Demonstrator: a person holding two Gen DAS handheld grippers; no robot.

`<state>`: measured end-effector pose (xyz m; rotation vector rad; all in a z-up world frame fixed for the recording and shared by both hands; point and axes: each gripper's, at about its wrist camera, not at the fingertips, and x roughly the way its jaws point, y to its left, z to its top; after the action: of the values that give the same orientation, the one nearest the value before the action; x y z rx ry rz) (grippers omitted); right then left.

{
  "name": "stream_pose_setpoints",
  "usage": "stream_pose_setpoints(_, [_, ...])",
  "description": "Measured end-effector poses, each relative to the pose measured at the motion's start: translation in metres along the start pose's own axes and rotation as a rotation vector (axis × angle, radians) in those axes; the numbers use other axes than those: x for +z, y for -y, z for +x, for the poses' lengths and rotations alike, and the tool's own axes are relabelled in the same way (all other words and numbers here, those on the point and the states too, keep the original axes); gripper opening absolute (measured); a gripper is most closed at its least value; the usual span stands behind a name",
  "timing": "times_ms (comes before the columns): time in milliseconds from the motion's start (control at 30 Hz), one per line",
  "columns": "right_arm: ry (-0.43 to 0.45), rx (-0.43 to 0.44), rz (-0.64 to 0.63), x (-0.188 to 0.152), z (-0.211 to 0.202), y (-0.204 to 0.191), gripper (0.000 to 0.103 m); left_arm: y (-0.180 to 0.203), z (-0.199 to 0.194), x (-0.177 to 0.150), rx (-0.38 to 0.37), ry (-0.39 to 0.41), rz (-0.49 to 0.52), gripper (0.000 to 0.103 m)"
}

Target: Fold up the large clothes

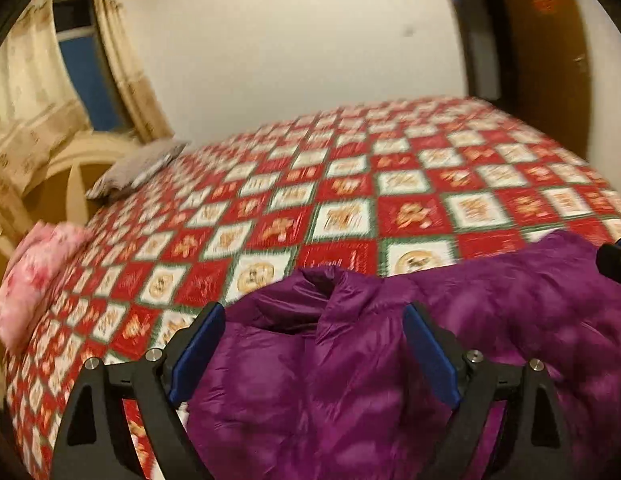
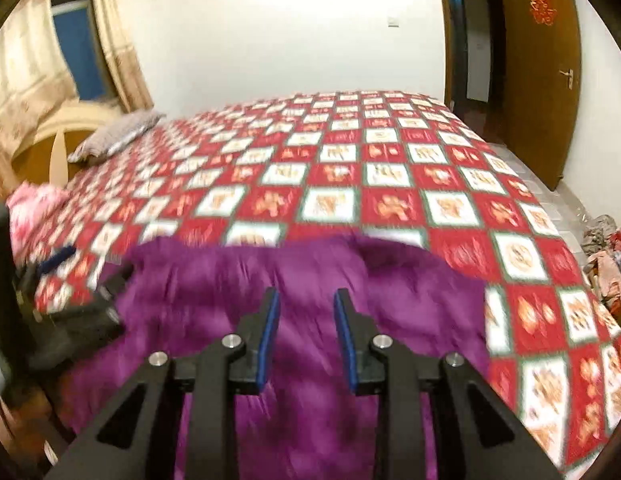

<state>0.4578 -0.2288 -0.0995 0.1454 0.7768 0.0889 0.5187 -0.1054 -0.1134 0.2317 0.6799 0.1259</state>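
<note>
Purple jacket (image 1: 350,380) lies on the bed (image 1: 350,200). Left tongs (image 1: 314,344) wide apart over its collar; right tongs (image 2: 306,332) apart, holding nothing. Risk: slick padded fabric may slip from a shallow pinch.

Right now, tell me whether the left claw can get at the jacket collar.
Probably yes. The left claw is open with the purple jacket's collar just ahead between its fingers, nothing lying across it. The right claw is off to the side.

Purple jacket (image 1: 390,380); red-white checked bedspread (image 2: 350,168) (green borders); pink pillow (image 1: 34,276); blue-padded black tongs (image 2: 306,320).
</note>
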Motion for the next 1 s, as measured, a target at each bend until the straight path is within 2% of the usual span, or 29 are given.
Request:
stream_pose_setpoints(133, [-0.059, -0.032, 0.092, -0.003, 0.055, 0.005, 0.031, 0.016, 0.038, -0.011, 0.033, -0.077, -0.008, 0.091])
stream_pose_setpoints(300, [-0.108, -0.070, 0.095, -0.032, 0.082, 0.014, 0.031, 0.031, 0.051, -0.033, 0.046, -0.070, 0.027, 0.091])
stream_pose_setpoints(467, [-0.081, -0.080, 0.079, -0.042, 0.082, 0.019, 0.029, 0.040, 0.060, -0.034, 0.060, -0.085, 0.057, 0.091])
stream_pose_setpoints(1000, [-0.107, -0.139, 0.031, -0.044, 0.095, 0.011, 0.029, 0.051, 0.064, -0.038, 0.114, -0.080, 0.098, 0.093])
